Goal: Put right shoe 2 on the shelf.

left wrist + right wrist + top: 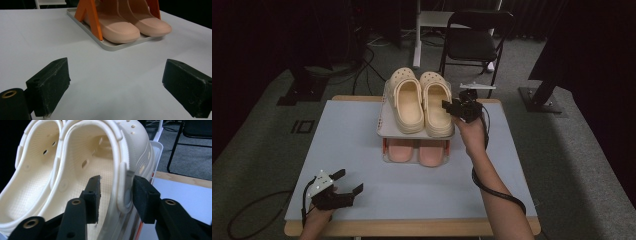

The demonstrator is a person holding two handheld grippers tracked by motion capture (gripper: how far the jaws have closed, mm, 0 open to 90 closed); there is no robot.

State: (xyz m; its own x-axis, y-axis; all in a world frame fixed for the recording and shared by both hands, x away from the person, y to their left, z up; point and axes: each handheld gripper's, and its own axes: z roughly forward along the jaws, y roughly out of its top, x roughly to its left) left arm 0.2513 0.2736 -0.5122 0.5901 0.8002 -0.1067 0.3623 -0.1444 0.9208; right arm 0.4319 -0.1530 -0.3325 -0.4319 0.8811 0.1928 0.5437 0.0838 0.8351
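A pair of cream clogs, the left one [406,102] and the right one [435,105], stands on the top shelf [384,127] of a small two-level rack. Pink slippers [401,149] lie on its lower tray [110,46], beside an orange support [93,20]. My right gripper [451,106] is at the right clog's outer side. In the right gripper view its jaws [116,181] straddle that clog's side wall [130,142], one inside, one outside, with a gap left on the inside. My left gripper [350,181] rests open on the table near the front left, holding nothing [116,65].
The rack stands at the back middle of a pale blue table top [347,145] with a wooden edge [412,227]. A black folding chair [474,42] stands behind the table. Cables [362,65] and dark stand bases [539,100] lie on the grey floor.
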